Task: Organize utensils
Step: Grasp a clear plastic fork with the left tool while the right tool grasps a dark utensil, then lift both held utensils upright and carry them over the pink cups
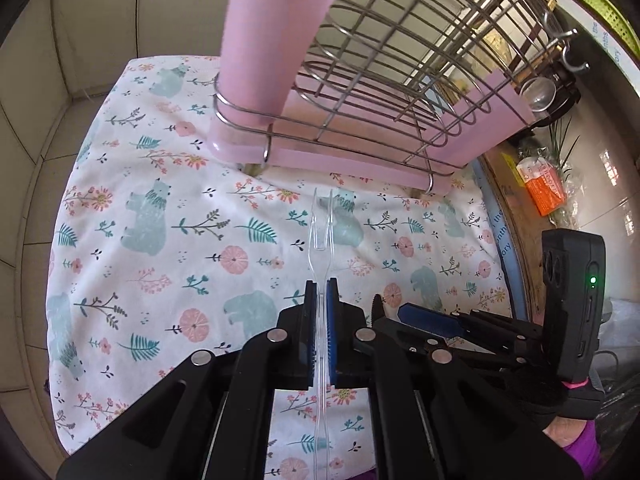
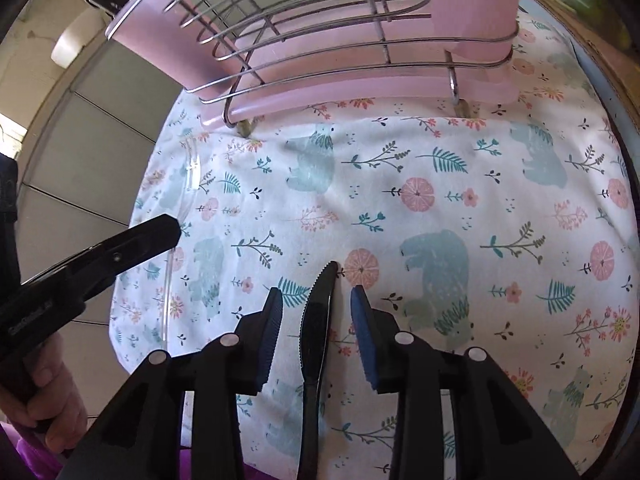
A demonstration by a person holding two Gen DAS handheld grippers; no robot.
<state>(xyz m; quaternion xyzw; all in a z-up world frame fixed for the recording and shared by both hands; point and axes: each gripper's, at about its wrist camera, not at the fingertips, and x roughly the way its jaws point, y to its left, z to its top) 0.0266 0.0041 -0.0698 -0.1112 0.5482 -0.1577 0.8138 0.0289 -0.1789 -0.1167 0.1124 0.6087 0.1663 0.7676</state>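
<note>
1 clear fork, 1 black knife, 1 pink cup.

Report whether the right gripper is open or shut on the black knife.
Open. The right gripper straddles the black knife, with visible gaps between the blade and both pads.

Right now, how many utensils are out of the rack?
2: a clear fork clamped in the left hand-held gripper, a black knife between the right hand-held gripper's open jaws. Others may be hidden.
</note>
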